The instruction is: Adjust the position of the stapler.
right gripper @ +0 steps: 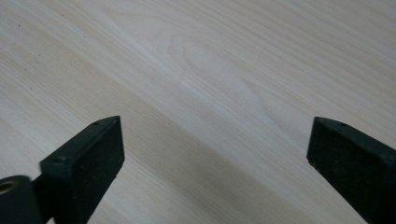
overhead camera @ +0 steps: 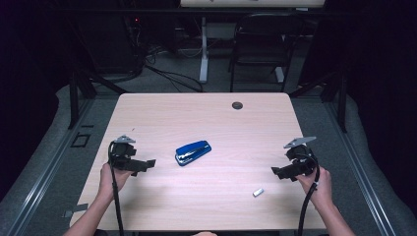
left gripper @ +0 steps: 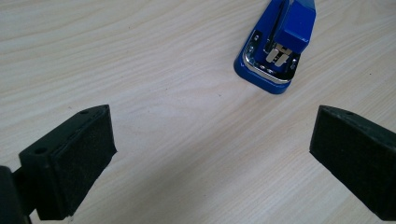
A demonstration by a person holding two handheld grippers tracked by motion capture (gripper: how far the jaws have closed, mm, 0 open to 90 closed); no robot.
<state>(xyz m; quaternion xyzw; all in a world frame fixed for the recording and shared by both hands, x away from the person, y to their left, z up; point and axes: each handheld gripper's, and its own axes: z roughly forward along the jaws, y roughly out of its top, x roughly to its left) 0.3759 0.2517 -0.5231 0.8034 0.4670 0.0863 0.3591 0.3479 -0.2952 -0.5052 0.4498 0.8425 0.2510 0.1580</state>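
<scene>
A blue stapler (overhead camera: 193, 152) lies on the wooden table (overhead camera: 206, 118) near its middle, its chrome end toward the left. In the left gripper view the stapler (left gripper: 278, 46) sits ahead and to the right. My left gripper (overhead camera: 146, 164), held by a hand at the table's left, stands open and apart from the stapler, with bare wood between its jaws (left gripper: 210, 154). At the table's right my right gripper (overhead camera: 276, 171) is open too, and its own view has plain tabletop between the jaws (right gripper: 215, 158). A small white strip of staples (overhead camera: 258, 192) lies near the front edge, left of the right hand.
A round dark cable hole (overhead camera: 237, 105) sits near the table's far edge. Behind the table stand a black chair (overhead camera: 260, 46) and a white desk leg (overhead camera: 203, 49), with cables on the floor. Each gripper trails a black cable toward the front edge.
</scene>
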